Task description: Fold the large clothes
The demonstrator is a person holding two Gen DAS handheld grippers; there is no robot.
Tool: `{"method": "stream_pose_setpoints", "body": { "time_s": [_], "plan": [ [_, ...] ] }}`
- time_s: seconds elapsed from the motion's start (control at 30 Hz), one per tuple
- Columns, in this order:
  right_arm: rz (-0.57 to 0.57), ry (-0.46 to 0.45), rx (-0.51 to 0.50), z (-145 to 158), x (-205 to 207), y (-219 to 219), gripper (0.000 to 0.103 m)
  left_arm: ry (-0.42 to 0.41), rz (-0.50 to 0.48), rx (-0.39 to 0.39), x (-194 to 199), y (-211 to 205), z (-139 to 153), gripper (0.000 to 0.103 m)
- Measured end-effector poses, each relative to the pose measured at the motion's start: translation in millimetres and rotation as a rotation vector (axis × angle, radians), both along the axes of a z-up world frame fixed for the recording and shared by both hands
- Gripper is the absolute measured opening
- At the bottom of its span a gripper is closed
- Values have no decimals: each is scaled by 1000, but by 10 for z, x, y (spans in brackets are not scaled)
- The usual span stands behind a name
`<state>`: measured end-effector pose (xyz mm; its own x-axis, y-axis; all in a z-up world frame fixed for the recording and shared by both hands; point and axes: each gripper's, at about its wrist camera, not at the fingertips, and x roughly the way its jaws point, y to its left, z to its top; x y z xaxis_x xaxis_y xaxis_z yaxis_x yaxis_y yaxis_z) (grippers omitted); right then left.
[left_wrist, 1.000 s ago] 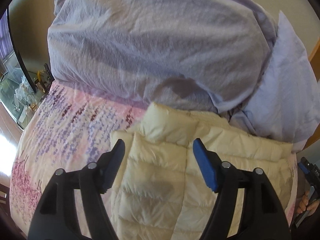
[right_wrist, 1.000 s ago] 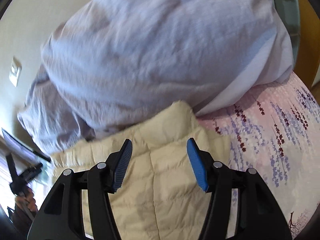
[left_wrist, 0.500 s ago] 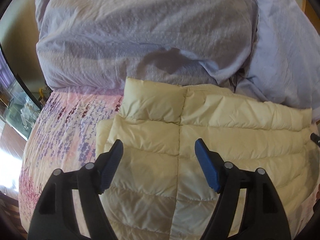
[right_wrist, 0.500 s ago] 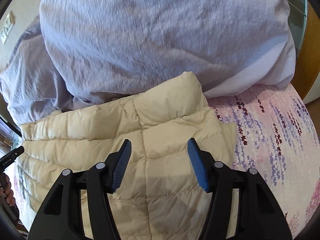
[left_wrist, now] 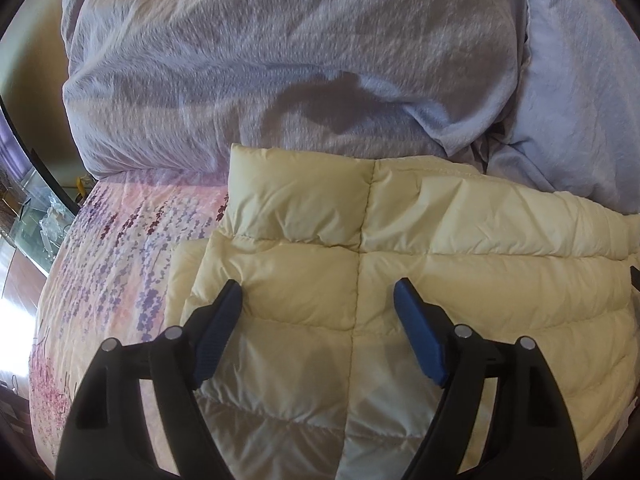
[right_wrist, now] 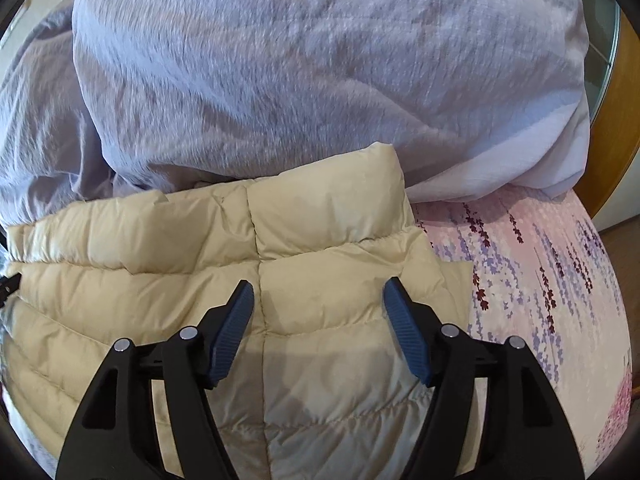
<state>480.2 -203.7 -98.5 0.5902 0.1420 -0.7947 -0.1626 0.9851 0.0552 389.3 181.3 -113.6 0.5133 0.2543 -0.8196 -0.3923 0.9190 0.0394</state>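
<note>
Two tools are held over the cream jacket [left_wrist: 400,264]: left tool [left_wrist: 318,300] and right tool [right_wrist: 318,300], jaws opening, nothing clamped; the collar lies at twelve o'clock.

Jacket [left_wrist: 400,280] on bedspread [left_wrist: 120,248], before duvet [left_wrist: 280,60]

Bed with floral pink sheet [left_wrist: 120,248], heaped lavender duvet [left_wrist: 280,60], beige wall [left_wrist: 32,52], wooden frame [right_wrist: 612,120]
</note>
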Motion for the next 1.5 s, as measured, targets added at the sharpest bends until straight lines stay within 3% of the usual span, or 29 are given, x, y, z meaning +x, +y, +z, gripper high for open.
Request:
{"method": "stream_pose_setpoints", "body": {
  "time_s": [0.3,1.0,1.3,1.5],
  "plan": [
    [-27,-26,-29,-139,33,24,78,4,9,26,65,16,-103,83],
    [-59,-55,-17,-317,157,18,88,-6,39,5,253,182,-268,91],
    [-58,-45,-16,-334,191,8,89,-2,40,3,276,174,-272,92],
    [-76,21,31,-180,232,-139,89,15,31,-39,169,209,-124,91]
  ]
}}
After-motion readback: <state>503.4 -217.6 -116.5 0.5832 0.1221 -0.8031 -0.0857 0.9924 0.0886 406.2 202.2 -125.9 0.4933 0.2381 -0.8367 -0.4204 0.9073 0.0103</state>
